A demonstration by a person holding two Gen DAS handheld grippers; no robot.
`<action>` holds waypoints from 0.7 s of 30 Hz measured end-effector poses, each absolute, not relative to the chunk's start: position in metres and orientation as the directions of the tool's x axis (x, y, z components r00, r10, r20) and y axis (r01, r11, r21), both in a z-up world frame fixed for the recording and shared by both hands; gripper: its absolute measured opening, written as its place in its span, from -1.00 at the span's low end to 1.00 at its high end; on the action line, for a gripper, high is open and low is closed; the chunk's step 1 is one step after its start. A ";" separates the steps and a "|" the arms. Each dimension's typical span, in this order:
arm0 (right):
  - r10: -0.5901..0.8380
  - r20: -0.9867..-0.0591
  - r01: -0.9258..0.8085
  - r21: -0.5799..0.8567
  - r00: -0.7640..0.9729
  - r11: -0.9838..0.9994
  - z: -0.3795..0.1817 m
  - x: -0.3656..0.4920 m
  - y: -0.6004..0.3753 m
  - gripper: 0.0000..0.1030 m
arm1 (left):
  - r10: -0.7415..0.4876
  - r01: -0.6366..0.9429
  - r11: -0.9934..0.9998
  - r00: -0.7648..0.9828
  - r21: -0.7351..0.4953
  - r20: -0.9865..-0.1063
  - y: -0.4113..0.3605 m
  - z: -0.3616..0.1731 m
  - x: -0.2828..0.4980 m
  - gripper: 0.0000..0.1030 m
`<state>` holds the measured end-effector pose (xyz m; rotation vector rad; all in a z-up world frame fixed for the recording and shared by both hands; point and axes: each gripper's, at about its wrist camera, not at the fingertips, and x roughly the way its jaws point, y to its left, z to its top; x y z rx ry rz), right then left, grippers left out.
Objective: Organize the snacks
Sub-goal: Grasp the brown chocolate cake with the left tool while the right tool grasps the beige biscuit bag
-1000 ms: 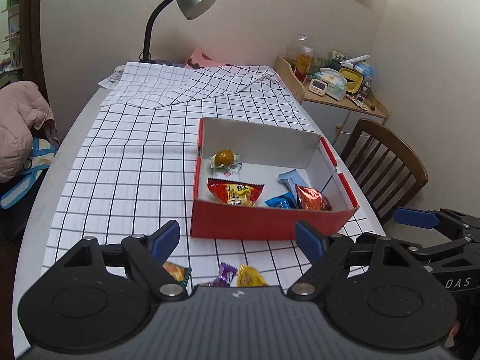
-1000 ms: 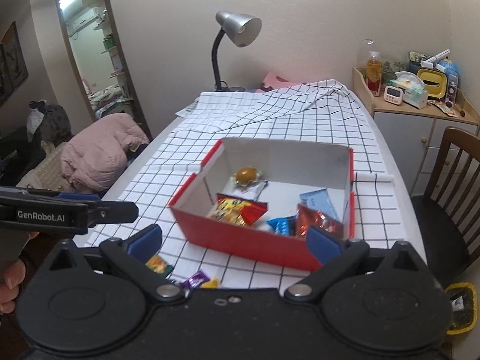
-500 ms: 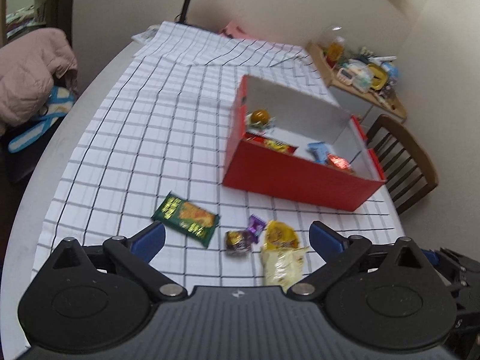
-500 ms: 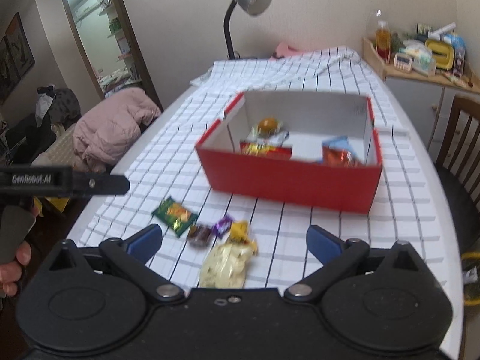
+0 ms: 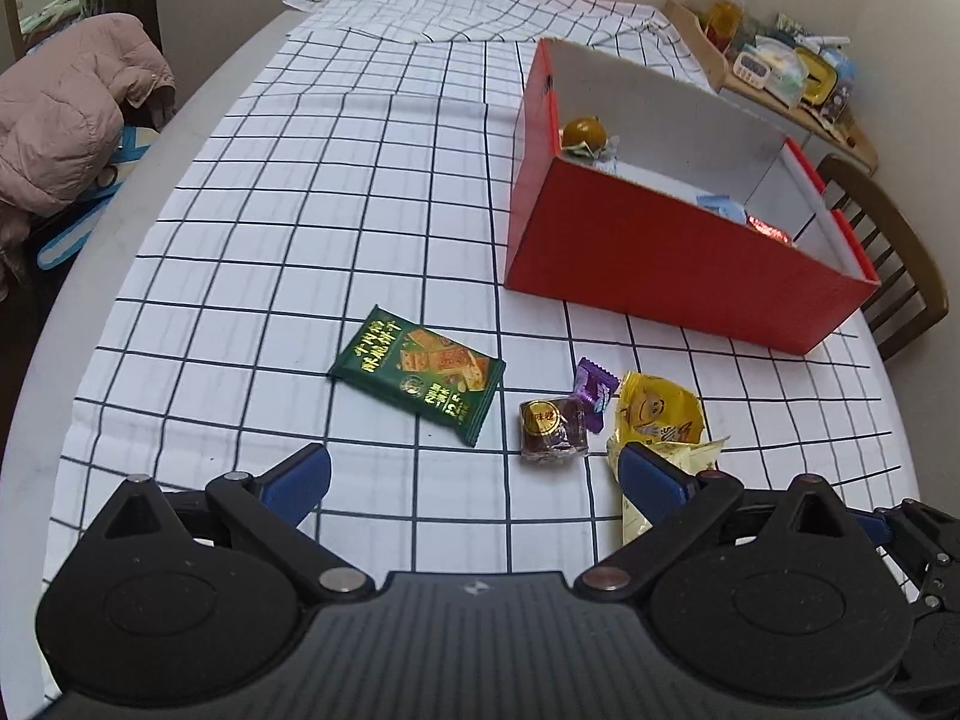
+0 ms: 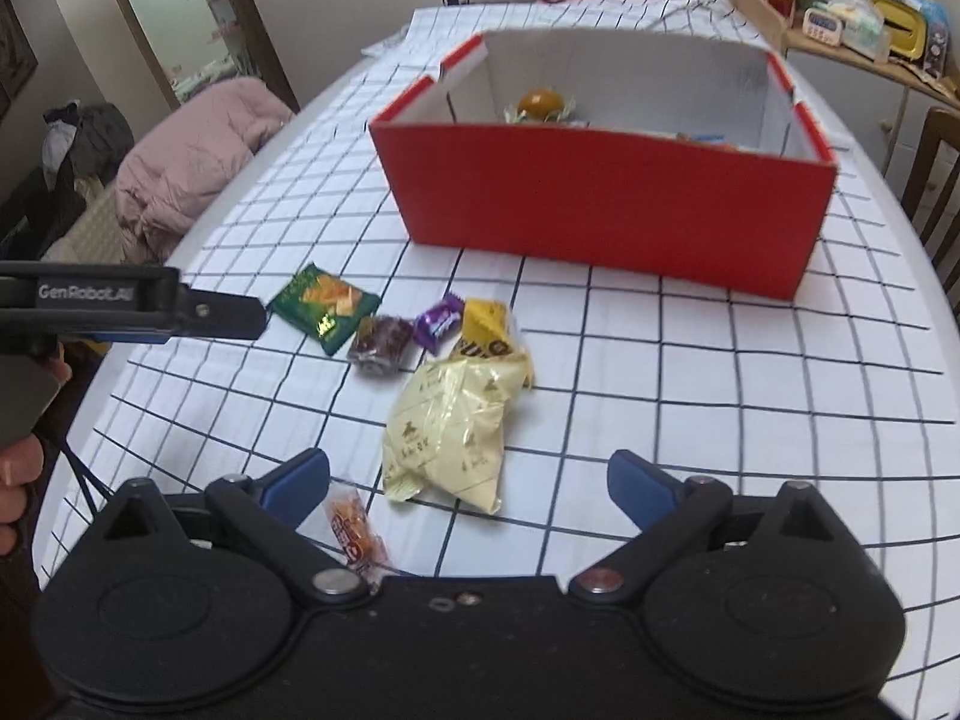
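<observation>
Loose snacks lie on the checked cloth in front of the red box [image 5: 678, 264]: a green packet [image 5: 417, 375], a brown candy [image 5: 552, 423], a purple candy [image 5: 594, 387] and a yellow packet [image 5: 660, 414]. My left gripper [image 5: 474, 474] hovers just short of them, open and empty. In the right wrist view a pale yellow bag [image 6: 450, 432] lies just ahead of my open, empty right gripper [image 6: 468, 477]. A small orange candy [image 6: 354, 528] sits by its left finger. The left gripper [image 6: 228, 318] reaches in beside the green packet [image 6: 324, 306]. The red box [image 6: 600, 198] holds several snacks.
A pink jacket [image 5: 66, 114] lies on a seat left of the table. A wooden chair [image 5: 888, 252] stands at the right, and a cluttered side shelf [image 5: 780, 72] behind it. The cloth bunches up at the far end. The table edge curves close on the left.
Both grippers have sunk and tipped down towards the loose snacks, which now fill the near view. The lamp has left both views. The left jaws stand a little wider.
</observation>
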<state>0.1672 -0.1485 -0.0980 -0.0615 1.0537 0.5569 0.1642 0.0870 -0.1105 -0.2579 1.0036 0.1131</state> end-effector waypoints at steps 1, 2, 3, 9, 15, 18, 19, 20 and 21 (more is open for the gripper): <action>0.402 -0.840 -0.467 0.210 0.364 0.859 -0.101 0.169 -0.146 0.91 | -0.020 -0.207 0.967 0.525 -0.151 -0.851 0.084 -0.114 0.169 0.99; 0.400 -0.844 -0.471 0.206 0.358 0.858 -0.104 0.171 -0.143 0.91 | -0.017 -0.202 0.969 0.515 -0.141 -0.857 0.081 -0.118 0.174 0.99; 0.395 -0.847 -0.472 0.203 0.355 0.858 -0.106 0.172 -0.140 0.91 | -0.017 -0.199 0.971 0.505 -0.136 -0.863 0.078 -0.121 0.178 0.99; 0.384 -0.864 -0.471 0.205 0.324 0.858 -0.118 0.186 -0.130 0.83 | -0.024 -0.194 0.973 0.445 -0.122 -0.895 0.068 -0.137 0.207 0.98; 0.376 -0.881 -0.480 0.208 0.287 0.853 -0.126 0.198 -0.121 0.76 | -0.017 -0.210 0.972 0.367 -0.101 -0.930 0.062 -0.152 0.231 0.92; 0.371 -0.889 -0.484 0.208 0.269 0.850 -0.129 0.202 -0.115 0.68 | -0.032 -0.219 0.969 0.341 -0.112 -0.939 0.062 -0.157 0.236 0.73; 0.369 -0.891 -0.486 0.207 0.264 0.849 -0.130 0.203 -0.114 0.67 | -0.035 -0.221 0.969 0.333 -0.114 -0.942 0.062 -0.159 0.238 0.62; 0.368 -0.892 -0.487 0.207 0.262 0.849 -0.131 0.204 -0.113 0.64 | -0.037 -0.220 0.969 0.326 -0.114 -0.945 0.062 -0.161 0.238 0.56; 0.367 -0.893 -0.488 0.207 0.260 0.848 -0.131 0.204 -0.111 0.60 | -0.036 -0.220 0.969 0.323 -0.112 -0.946 0.062 -0.162 0.239 0.50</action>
